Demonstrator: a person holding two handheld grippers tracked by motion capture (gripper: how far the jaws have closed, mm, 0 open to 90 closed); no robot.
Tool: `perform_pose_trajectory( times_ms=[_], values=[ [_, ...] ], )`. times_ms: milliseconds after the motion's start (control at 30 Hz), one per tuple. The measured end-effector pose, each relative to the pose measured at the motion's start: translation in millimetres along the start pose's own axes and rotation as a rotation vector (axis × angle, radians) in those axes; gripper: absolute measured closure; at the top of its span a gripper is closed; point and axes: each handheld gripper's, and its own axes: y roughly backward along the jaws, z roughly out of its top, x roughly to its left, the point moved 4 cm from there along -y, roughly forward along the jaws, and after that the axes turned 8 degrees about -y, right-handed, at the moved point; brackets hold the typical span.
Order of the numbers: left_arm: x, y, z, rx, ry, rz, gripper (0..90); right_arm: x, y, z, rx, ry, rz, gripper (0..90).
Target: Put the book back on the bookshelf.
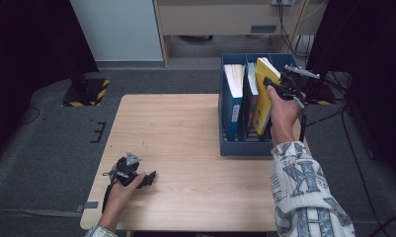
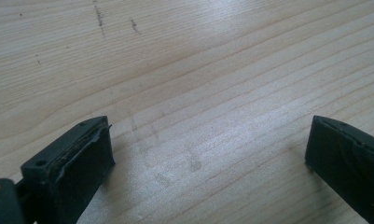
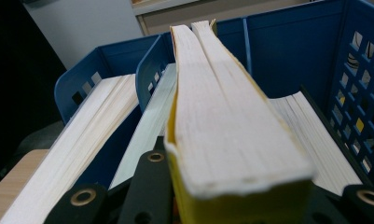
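A pale wooden table (image 1: 185, 143) fills the middle of the high view, its top bare wood with a few faint dark scuff marks (image 2: 100, 16) toward the upper left of the left gripper view. It stands on grey carpet (image 1: 52, 148). At the left of the frame a black stand foot edged in yellow-and-black hazard tape (image 1: 87, 92) sits on the carpet, close to a dark curtain (image 1: 32, 34) in the upper left corner. Along the top, a pale blue-grey panel (image 1: 117, 28) stands beside a light wooden cabinet (image 1: 220, 17). Black cables (image 1: 356, 163) trail over the floor at the right, and more dark curtain hangs in the upper right.
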Motion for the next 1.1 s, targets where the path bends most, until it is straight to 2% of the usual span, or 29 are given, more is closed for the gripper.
perform_pose_trajectory(
  times_ms=[367, 1100],
  values=[
    [0.3, 0.0, 0.1, 0.004, -0.006, -0.002, 0.0, -5.8, -3.4, -11.1, 0.014, -0.007, -0.001, 74.0],
    [0.2, -1.7, 1.7, 0.004, -0.012, -0.008, 0.0, -10.4, -15.3, -36.9, 0.057, 0.018, -0.021, 74.0]
  ],
)
